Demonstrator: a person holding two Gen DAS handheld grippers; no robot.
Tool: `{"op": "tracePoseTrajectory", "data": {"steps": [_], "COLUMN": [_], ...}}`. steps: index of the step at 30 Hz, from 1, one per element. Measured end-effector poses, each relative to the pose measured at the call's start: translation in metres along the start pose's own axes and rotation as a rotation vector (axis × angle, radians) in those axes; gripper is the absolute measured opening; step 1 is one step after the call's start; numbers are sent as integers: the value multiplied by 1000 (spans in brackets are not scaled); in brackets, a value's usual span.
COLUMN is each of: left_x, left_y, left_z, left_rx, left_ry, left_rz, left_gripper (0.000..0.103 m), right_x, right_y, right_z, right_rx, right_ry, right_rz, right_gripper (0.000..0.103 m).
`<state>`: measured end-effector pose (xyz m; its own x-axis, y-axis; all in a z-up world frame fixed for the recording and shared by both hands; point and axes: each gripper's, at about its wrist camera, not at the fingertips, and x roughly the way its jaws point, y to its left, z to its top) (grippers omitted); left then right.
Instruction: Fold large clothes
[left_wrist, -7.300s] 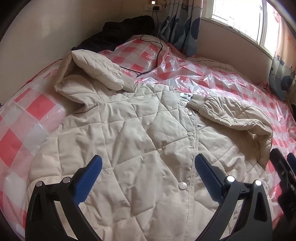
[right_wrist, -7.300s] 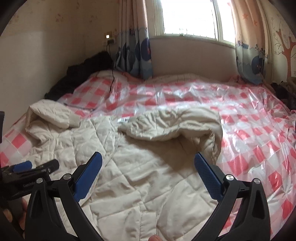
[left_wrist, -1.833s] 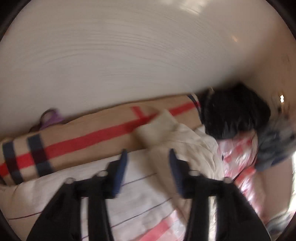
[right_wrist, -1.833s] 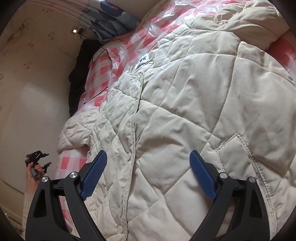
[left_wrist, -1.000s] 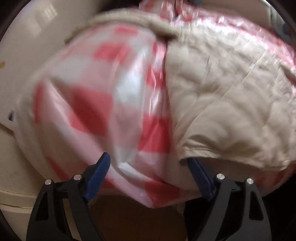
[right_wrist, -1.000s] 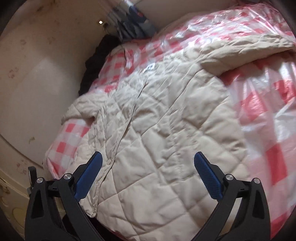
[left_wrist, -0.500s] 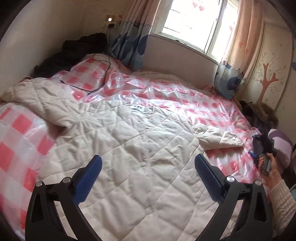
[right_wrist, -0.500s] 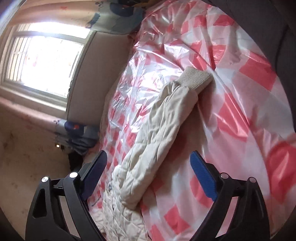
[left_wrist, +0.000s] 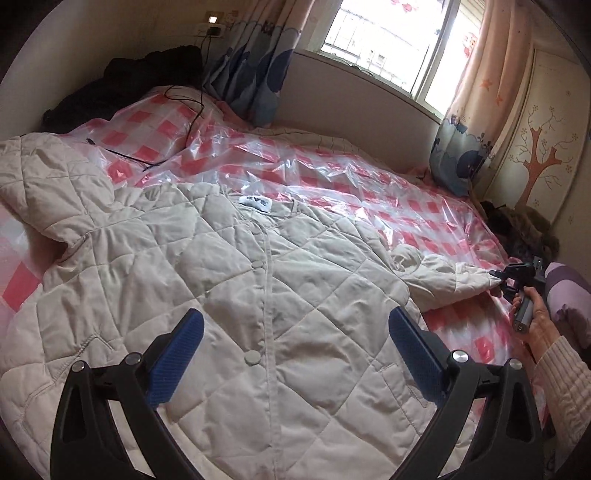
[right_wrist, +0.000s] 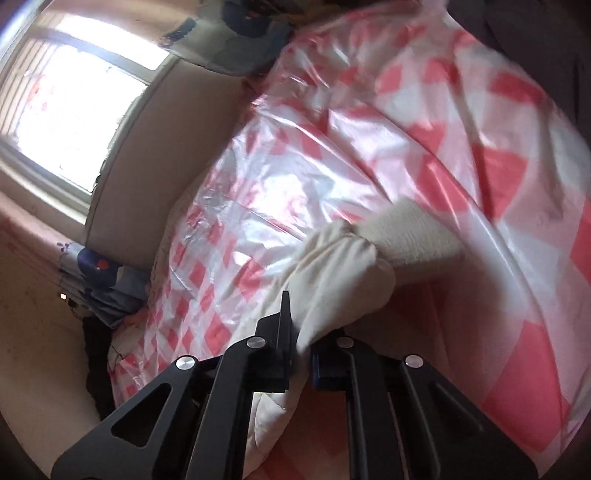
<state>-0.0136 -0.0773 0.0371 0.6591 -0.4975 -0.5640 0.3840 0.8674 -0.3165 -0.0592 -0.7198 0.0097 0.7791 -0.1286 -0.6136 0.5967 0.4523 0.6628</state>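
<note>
A cream quilted jacket (left_wrist: 229, 295) lies front up and buttoned on the bed, collar label toward the window. Its left sleeve (left_wrist: 48, 195) is folded near the far left. My left gripper (left_wrist: 293, 349) is open and empty, hovering over the jacket's lower front. My right gripper (left_wrist: 496, 282) at the bed's right side is shut on the right sleeve (left_wrist: 439, 277) near its cuff. In the right wrist view the gripper (right_wrist: 301, 345) pinches the sleeve (right_wrist: 340, 273) just behind the ribbed cuff (right_wrist: 413, 236).
The bed is covered with a pink-checked sheet under clear plastic (left_wrist: 332, 173). Dark clothes (left_wrist: 122, 81) and a black cable (left_wrist: 184, 110) lie at the far left corner. Curtains (left_wrist: 255, 62) and a window stand behind. A dark furry heap (left_wrist: 524, 229) lies at the right.
My right gripper has closed on the right sleeve near the cuff; half a second ago it was open above it. The left gripper moved slightly closer over the jacket.
</note>
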Motion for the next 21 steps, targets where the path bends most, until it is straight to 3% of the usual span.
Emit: {"op": "tracePoseTrajectory", "data": {"steps": [4, 9, 11, 15, 21], "left_x": [-24, -49, -56, -77, -112], "left_y": [25, 72, 92, 134, 174], "left_z": [10, 18, 19, 22, 26], "left_rx": [-48, -146, -190, -320, -415], "left_ry": [-55, -105, -116, -131, -193], "left_rz": [30, 104, 157, 161, 155], "left_gripper": [96, 96, 96, 96, 96], "right_x": [-31, -51, -52, -45, 1], "right_y": [81, 202, 257, 352, 446], "right_z": [-9, -50, -78, -144, -272], "right_rx": [-155, -343, -441, -595, -767], "right_ry": [-120, -176, -170, -135, -11], "right_rz": [85, 201, 236, 292, 350], "right_gripper": [8, 8, 8, 8, 7]}}
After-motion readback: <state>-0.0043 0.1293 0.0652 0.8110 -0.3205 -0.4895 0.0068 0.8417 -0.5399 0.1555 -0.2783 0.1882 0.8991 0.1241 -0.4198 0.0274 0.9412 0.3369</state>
